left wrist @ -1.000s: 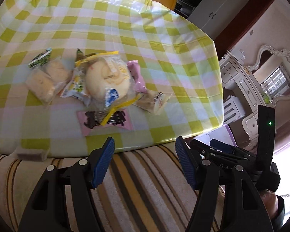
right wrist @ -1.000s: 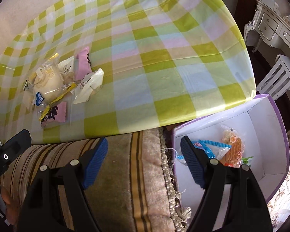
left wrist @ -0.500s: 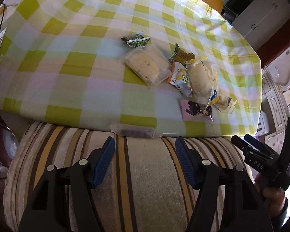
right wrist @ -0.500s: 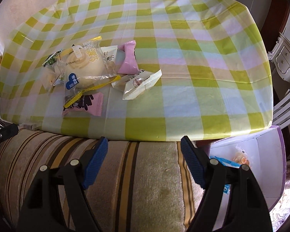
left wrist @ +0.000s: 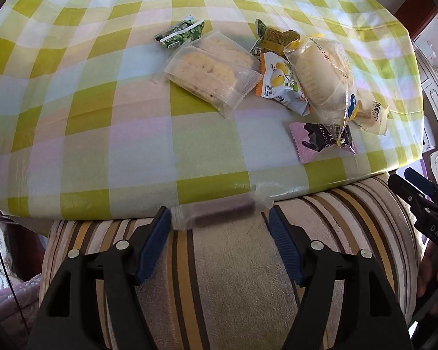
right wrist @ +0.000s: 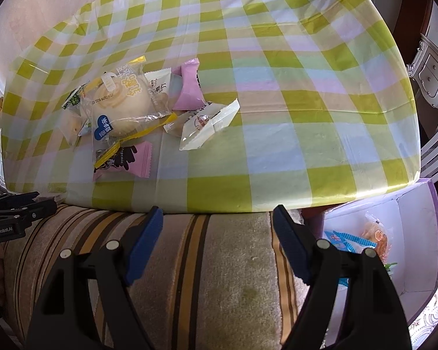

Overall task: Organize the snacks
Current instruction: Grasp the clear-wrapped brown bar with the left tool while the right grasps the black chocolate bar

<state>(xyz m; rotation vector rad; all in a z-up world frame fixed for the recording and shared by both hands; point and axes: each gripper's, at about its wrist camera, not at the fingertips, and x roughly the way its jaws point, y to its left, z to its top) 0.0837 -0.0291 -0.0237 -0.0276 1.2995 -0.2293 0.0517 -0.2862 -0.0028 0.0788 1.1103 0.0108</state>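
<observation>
The left claw is open, and its jaws have just been getting wider. A long purple snack bar in a clear wrapper lies between its blue tips, at the near edge of the bench where the checked cloth meets a striped cushion. The pads do not press on the bar. Only the left view shows this bar well.

The left view also shows a clear pack with two pale cakes, a small green packet and an orange-and-white packet with yellow fruit on it. In the right view these are mostly hidden behind the big round bun in a clear bag.

The right claw is open too, with nothing between its jaws, above the striped cushion. Only the right view shows the white box with purple edges past the bench corner. It holds a few snacks, one with a blue strip and one orange. This view also shows a plain pink packet and a white packet with a round brown mark.

The flat pink packet reads "CHOCOLA" in the left view. The bun bag has big Chinese letters and a blue heart. The right claw seen from the left view says "DAS". The left claw seen from the right view says "GenRobot.AI".
</observation>
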